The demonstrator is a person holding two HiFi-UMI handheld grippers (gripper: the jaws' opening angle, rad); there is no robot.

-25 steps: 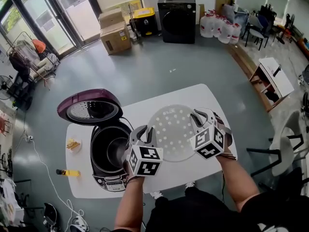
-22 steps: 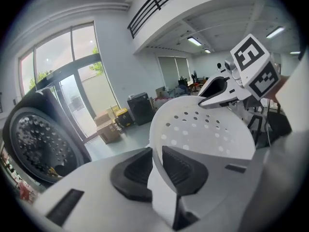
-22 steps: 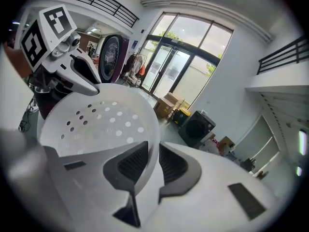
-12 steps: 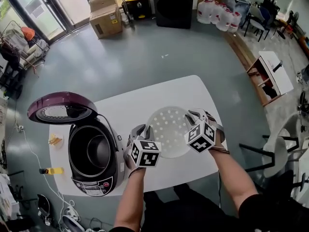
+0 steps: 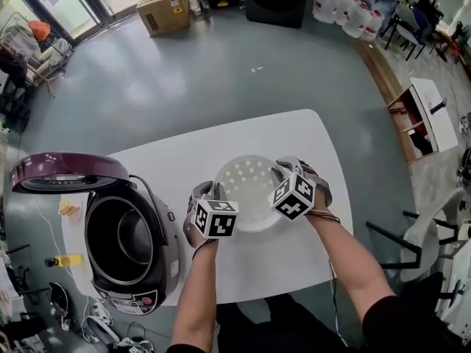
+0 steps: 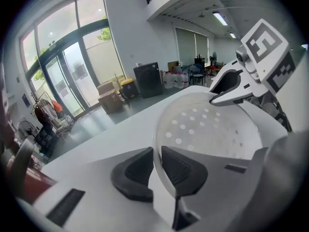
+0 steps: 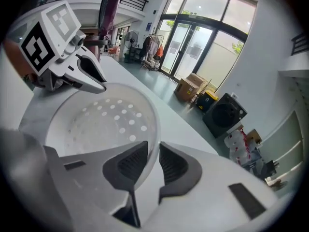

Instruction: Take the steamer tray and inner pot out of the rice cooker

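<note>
The white perforated steamer tray [image 5: 246, 186] is low over the white table [image 5: 294, 248], to the right of the rice cooker [image 5: 158, 259]; I cannot tell whether it touches the top. My left gripper [image 5: 208, 192] is shut on the tray's left rim [image 6: 155, 144], its pads [image 6: 178, 166] on either side of the thin wall. On the opposite rim [image 7: 153, 124] my right gripper [image 5: 283, 169] is likewise shut. The cooker's purple lid [image 5: 66, 173] stands open. The dark inner pot [image 5: 118, 237] sits inside the cooker.
The cooker fills the table's left end. On the floor to its left lie a yellow item [image 5: 62, 259] and cables. A chair [image 5: 434, 226] stands right of the table, a white shelf unit [image 5: 430, 120] beyond it. Cardboard boxes [image 5: 165, 9] stand far back.
Both grippers have come down together with the steamer tray, from in front of the cooker's opening to low over the table on its right. Both grips are unchanged.
</note>
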